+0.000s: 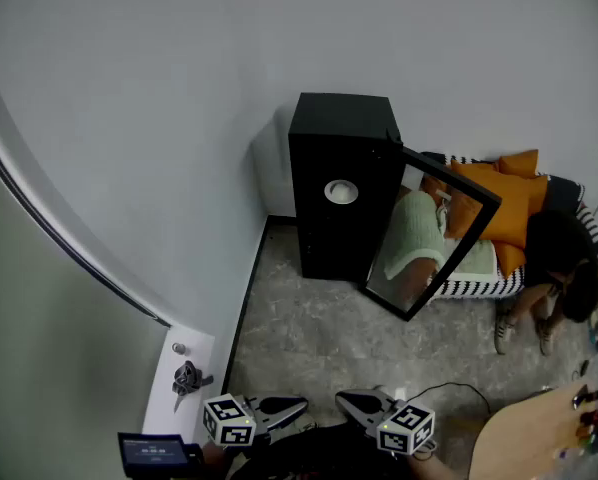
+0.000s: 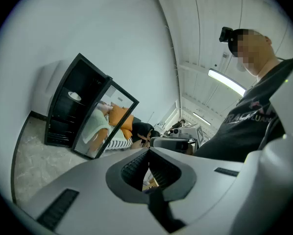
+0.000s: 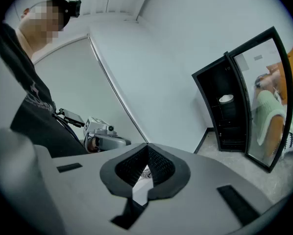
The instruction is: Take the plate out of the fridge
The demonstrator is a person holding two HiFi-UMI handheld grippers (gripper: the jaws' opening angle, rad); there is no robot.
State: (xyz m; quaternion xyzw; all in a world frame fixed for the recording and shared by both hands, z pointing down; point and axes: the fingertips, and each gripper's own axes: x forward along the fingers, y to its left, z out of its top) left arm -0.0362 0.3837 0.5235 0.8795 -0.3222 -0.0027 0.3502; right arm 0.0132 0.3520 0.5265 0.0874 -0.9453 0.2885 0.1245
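head view: left gripper (image 1: 301, 406), grey two-jaw tool with a marker cube, at the lower edge, fingers closed tip to tip on nothing. right gripper (image 1: 343, 401), same make, just beside it, fingers likewise pressed together and empty; the two sets of fingertips face each other, near but apart. tall black fridge (image 1: 339, 183) stands against the pale wall well beyond both sets of fingertips, its glass-fronted door (image 1: 434, 233) swung open to the right. white round plate (image 1: 341, 192) sits on an upper shelf inside the fridge, far from either gripper. grey speckled floor (image 1: 309, 338) lies between the fingertips and the fridge. striped sofa with orange cushions (image 1: 499, 203) is past the door, a seated person in dark clothes (image 1: 564, 258) at its end. left gripper view: left gripper (image 2: 147, 153) fingers shut, nothing between the ribbed pads; the fridge (image 2: 68, 106) with the plate (image 2: 74, 96) is far off to the left of the fingertips; the right gripper (image 2: 173, 143) is just past them. right gripper view: right gripper (image 3: 146, 148) pads meet at the tip, empty; the fridge (image 3: 220, 106) and plate (image 3: 226, 99) are far to the right of the fingertips, the left gripper (image 3: 105, 140) close on their left.
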